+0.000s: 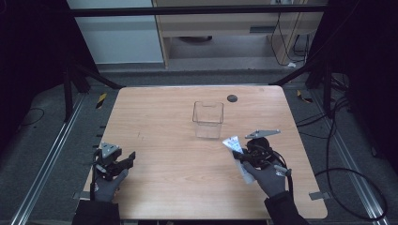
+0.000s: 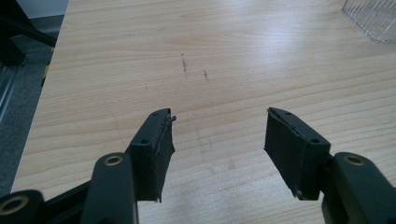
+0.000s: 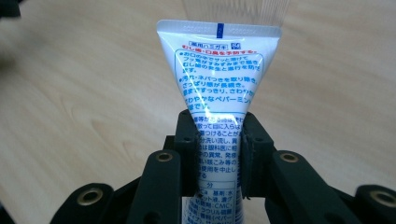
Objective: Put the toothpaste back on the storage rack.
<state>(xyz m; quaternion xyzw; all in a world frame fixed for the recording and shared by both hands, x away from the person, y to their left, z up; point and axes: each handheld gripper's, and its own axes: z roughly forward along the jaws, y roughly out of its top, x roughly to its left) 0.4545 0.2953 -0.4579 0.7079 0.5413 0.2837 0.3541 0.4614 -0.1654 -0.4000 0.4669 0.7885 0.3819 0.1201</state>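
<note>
Toothpaste tube [image 3: 218,84], white with blue and red print, sits clamped between the right gripper's [image 3: 218,154] jaws, its flat crimped end pointing away from the hand toward the clear box [image 1: 208,119]. In the high view the tube [image 1: 234,146] is at the table's right side, just near-right of that box. The table [image 1: 173,154] is pale wood with a few faint scuffs and a dark round spot near its far edge; around it lie grey floor, black frame struts and loose cables. At the near left, the left gripper [image 2: 218,140] rests with its jaws wide apart over bare wood.
</note>
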